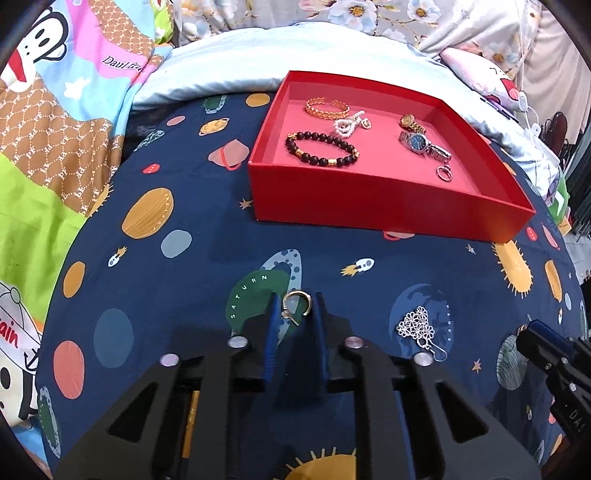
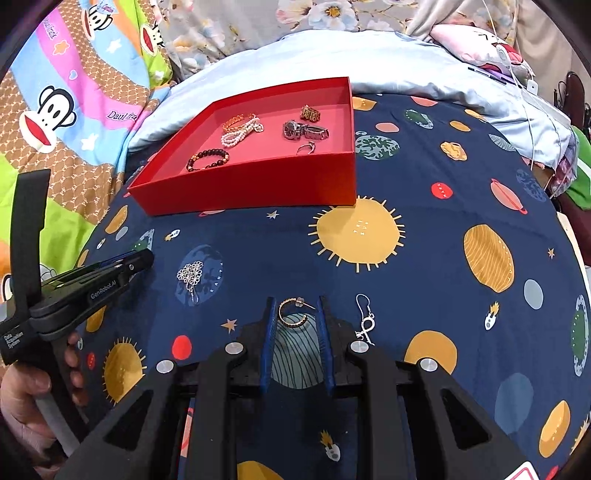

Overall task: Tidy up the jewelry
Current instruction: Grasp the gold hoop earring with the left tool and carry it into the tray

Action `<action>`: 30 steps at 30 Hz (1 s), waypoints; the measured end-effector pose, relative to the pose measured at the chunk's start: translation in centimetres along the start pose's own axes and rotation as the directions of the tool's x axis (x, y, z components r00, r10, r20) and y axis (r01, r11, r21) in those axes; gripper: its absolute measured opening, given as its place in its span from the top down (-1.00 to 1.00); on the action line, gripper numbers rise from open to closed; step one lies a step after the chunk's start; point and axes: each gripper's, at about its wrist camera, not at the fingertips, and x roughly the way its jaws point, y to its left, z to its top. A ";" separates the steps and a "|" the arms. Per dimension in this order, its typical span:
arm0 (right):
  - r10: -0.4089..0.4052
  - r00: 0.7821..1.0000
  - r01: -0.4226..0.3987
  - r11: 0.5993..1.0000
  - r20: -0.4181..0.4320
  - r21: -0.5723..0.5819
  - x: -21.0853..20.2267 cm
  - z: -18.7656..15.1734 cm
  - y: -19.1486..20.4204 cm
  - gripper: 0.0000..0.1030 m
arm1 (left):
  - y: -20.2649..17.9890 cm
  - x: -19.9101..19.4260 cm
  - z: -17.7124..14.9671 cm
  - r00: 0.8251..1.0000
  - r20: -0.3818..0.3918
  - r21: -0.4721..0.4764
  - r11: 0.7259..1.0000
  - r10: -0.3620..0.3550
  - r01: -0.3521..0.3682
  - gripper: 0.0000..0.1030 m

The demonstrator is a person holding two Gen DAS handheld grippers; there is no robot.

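Observation:
A red box (image 1: 369,199) (image 2: 258,184) lies on the space-print bedsheet and holds a gold bangle (image 1: 327,106), a pearl piece (image 1: 347,125), a dark bead bracelet (image 1: 321,147), a gold watch (image 1: 412,123), a silver watch (image 1: 424,146) and a small ring (image 1: 445,173). My left gripper (image 1: 295,306) stands open around a gold hoop earring (image 1: 297,306) on the sheet. My right gripper (image 2: 295,310) stands open around a second gold hoop earring (image 2: 293,312). A silver flower earring (image 1: 419,326) (image 2: 190,275) lies between the grippers. A silver hook earring (image 2: 365,319) lies right of the right gripper.
Cartoon monkey bedding (image 1: 55,110) lies to the left. A pale blue pillow (image 1: 229,66) lies behind the box. Floral fabric (image 2: 258,22) fills the back. Cables and clutter (image 2: 524,81) sit at the far right.

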 end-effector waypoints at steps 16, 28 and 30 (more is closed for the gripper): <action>0.022 0.999 -0.022 1.000 0.031 -0.013 -2.7 -0.2 0.7 0.62 | -0.3 -3.9 -0.8 0.999 0.012 0.007 0.999 -0.038 0.038 0.69; 0.069 0.988 -0.061 0.997 0.140 -0.055 -5.7 4.6 1.4 0.62 | -1.1 -8.7 3.8 0.985 0.158 0.026 0.997 -0.072 0.068 0.69; 0.077 0.984 -0.067 0.995 0.162 -0.068 -5.8 6.1 1.7 0.62 | -1.4 -8.8 5.6 0.979 0.178 0.028 0.995 -0.100 0.096 0.69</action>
